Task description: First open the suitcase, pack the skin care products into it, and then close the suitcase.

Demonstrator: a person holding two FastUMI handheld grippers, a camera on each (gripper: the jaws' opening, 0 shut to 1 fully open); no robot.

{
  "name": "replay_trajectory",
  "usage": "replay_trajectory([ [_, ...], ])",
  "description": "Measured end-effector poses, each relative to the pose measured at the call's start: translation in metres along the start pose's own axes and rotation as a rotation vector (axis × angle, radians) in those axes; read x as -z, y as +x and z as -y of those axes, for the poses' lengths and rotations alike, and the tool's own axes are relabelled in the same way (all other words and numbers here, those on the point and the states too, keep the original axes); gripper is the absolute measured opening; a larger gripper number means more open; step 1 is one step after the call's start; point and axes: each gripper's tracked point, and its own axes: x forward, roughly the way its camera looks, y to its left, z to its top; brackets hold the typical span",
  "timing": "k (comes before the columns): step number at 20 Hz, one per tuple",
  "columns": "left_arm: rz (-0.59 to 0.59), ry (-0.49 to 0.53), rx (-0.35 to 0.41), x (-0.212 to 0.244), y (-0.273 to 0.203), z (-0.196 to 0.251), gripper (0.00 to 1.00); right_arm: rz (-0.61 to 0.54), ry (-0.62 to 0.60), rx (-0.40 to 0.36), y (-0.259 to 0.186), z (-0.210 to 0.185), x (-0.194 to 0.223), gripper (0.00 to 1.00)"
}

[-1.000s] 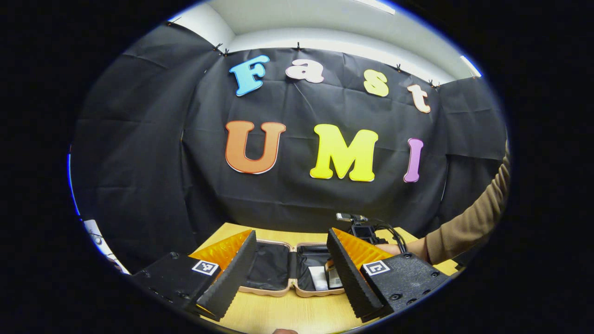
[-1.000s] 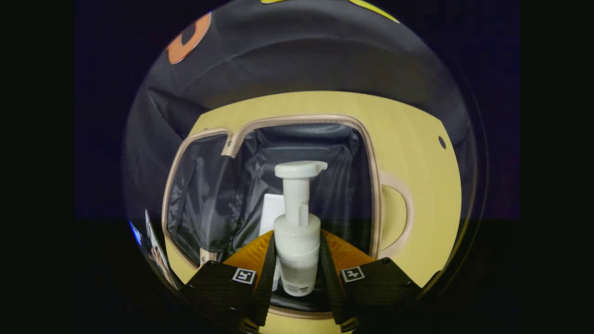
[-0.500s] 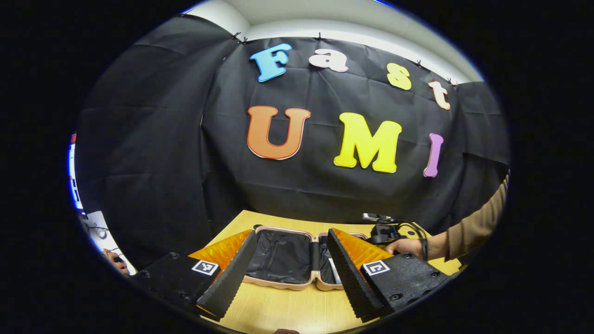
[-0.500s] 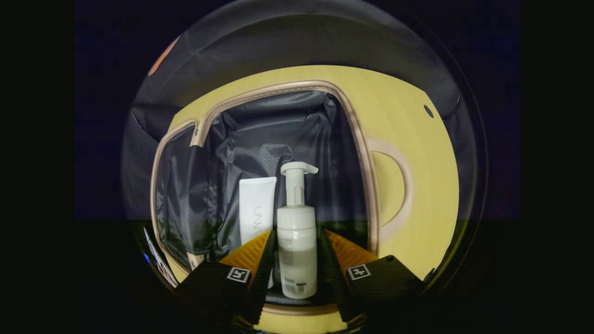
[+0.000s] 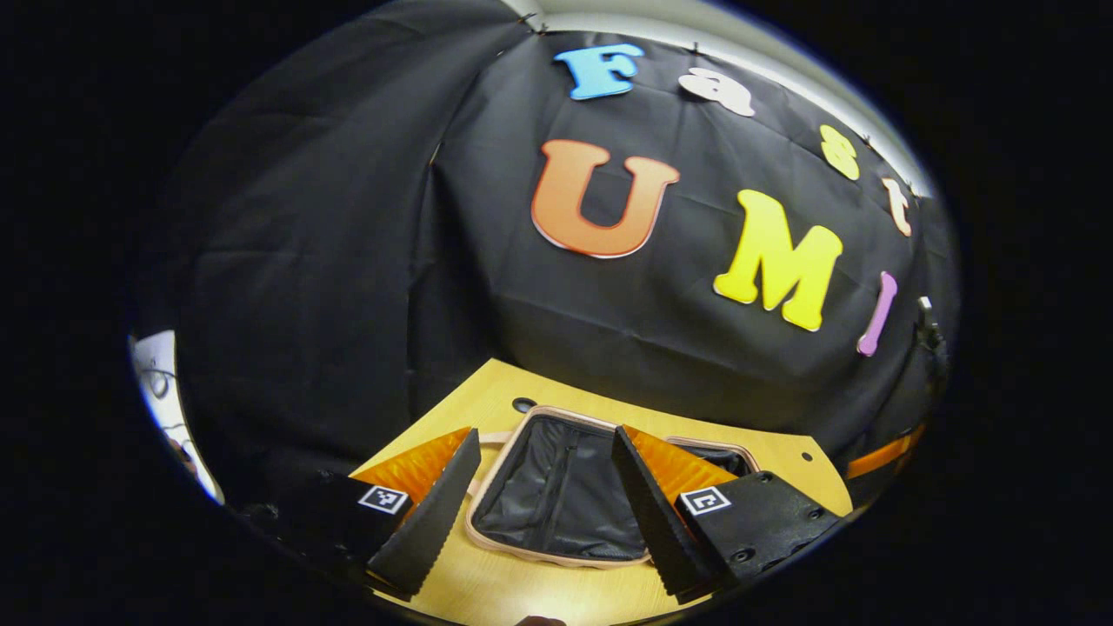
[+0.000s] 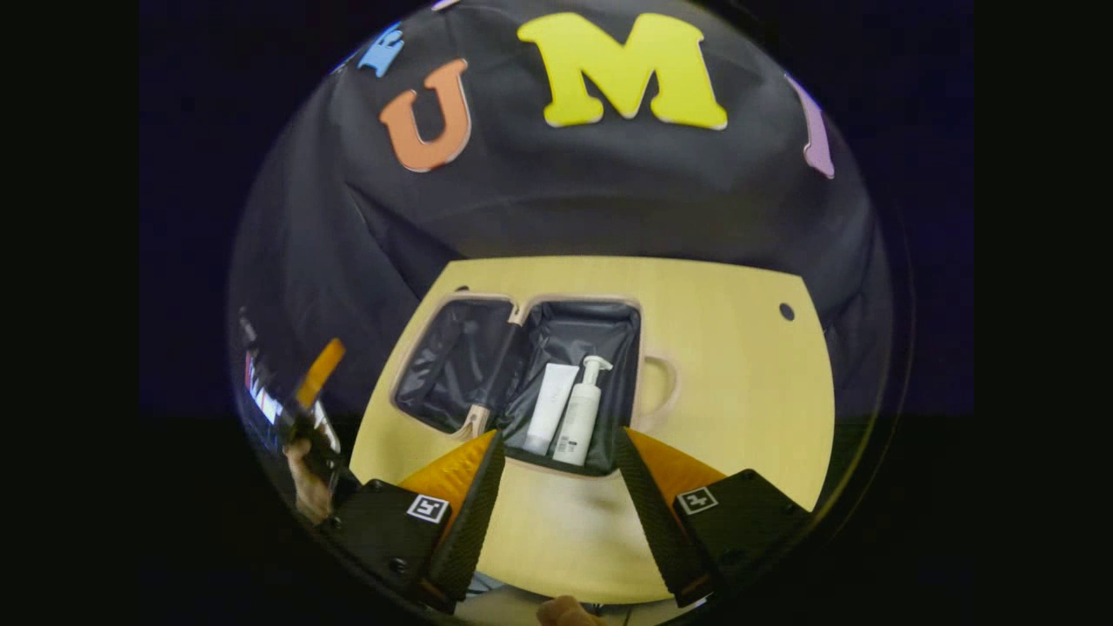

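Observation:
The beige suitcase (image 6: pixel 648 382) lies wide open and flat on the wooden table, its black lining showing. In its right half a white pump bottle (image 6: pixel 582 410) and a white tube (image 6: pixel 550 407) lie side by side. My right gripper (image 6: pixel 555 504) hovers open above the table's near edge, back from the case, with nothing between its fingers. In the left gripper view the suitcase (image 5: pixel 522 553) sits just beyond my left gripper (image 5: pixel 543 513), which is open and empty over the case's left half. The left gripper (image 6: pixel 315 382) and the hand holding it also appear at the left of the right gripper view.
The wooden table (image 6: pixel 730 365) has bare surface to the right of the case, with a small round hole (image 6: pixel 786 310) near its far right. Another hole (image 5: pixel 523 404) lies by the far left corner. Black cloth walls close the booth behind.
My right gripper let go of the pump bottle, opened and pulled up and back from the case. My left gripper swung to the left and tilted down over the case's empty half.

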Motion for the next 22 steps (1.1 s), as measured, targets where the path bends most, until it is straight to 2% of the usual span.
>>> replay_trajectory([
  [3,-0.016,-0.141,0.014,0.007,0.042,-0.022,0.97,0.097,-0.038,-0.011,-0.054,0.007,0.007,0.77],
  [4,-0.027,-0.211,0.012,0.013,0.056,-0.029,0.97,0.126,-0.044,-0.011,-0.069,0.010,0.010,0.72],
  [5,-0.045,-0.289,0.026,0.019,0.069,-0.034,0.98,0.158,-0.040,-0.016,-0.082,0.011,0.012,0.77],
  [6,-0.065,-0.369,0.032,0.029,0.080,-0.043,0.97,0.195,-0.044,-0.016,-0.093,0.012,0.012,0.72],
  [7,-0.079,-0.439,0.033,0.036,0.091,-0.054,0.98,0.230,-0.040,-0.021,-0.103,0.013,0.011,0.77],
  [8,-0.093,-0.495,0.025,0.045,0.101,-0.065,0.97,0.246,-0.013,-0.064,-0.110,0.003,0.015,0.77],
  [9,-0.117,-0.549,0.010,0.057,0.108,-0.077,0.97,0.231,0.014,-0.089,-0.110,-0.003,0.025,0.74],
  [10,-0.130,-0.612,-0.002,0.069,0.115,-0.087,0.97,0.200,0.021,-0.092,-0.109,-0.005,0.038,0.78],
  [11,-0.147,-0.677,-0.001,0.079,0.122,-0.094,0.96,0.172,0.015,-0.092,-0.105,-0.006,0.047,0.74],
  [12,-0.170,-0.738,0.008,0.088,0.124,-0.098,0.96,0.157,0.004,-0.088,-0.102,-0.006,0.052,0.74],
  [13,-0.199,-0.784,0.006,0.101,0.129,-0.100,0.96,0.153,-0.005,-0.079,-0.101,-0.005,0.054,0.79],
  [14,-0.233,-0.816,0.018,0.110,0.133,-0.098,0.95,0.147,-0.008,-0.077,-0.100,-0.006,0.057,0.79],
  [15,-0.257,-0.841,0.025,0.118,0.135,-0.098,0.94,0.142,-0.008,-0.077,-0.099,-0.007,0.058,0.74],
  [16,-0.268,-0.872,0.034,0.120,0.137,-0.097,1.00,0.142,-0.010,-0.075,-0.100,-0.006,0.057,0.79],
  [17,-0.265,-0.910,0.056,0.117,0.137,-0.093,0.79,0.148,-0.013,-0.075,-0.102,-0.005,0.055,0.79],
  [18,-0.255,-0.938,0.065,0.115,0.137,-0.091,0.75,0.159,-0.015,-0.069,-0.104,-0.002,0.052,0.79],
  [19,-0.252,-0.946,0.063,0.115,0.140,-0.090,0.78,0.166,-0.015,-0.062,-0.106,0.002,0.052,0.79],
  [21,-0.253,-0.906,-0.036,0.125,0.144,-0.104,0.46,0.176,-0.002,-0.052,-0.113,0.009,0.053,0.78],
  [22,-0.262,-0.912,-0.042,0.129,0.149,-0.104,0.30,0.182,0.004,-0.041,-0.119,0.016,0.055,0.78],
])
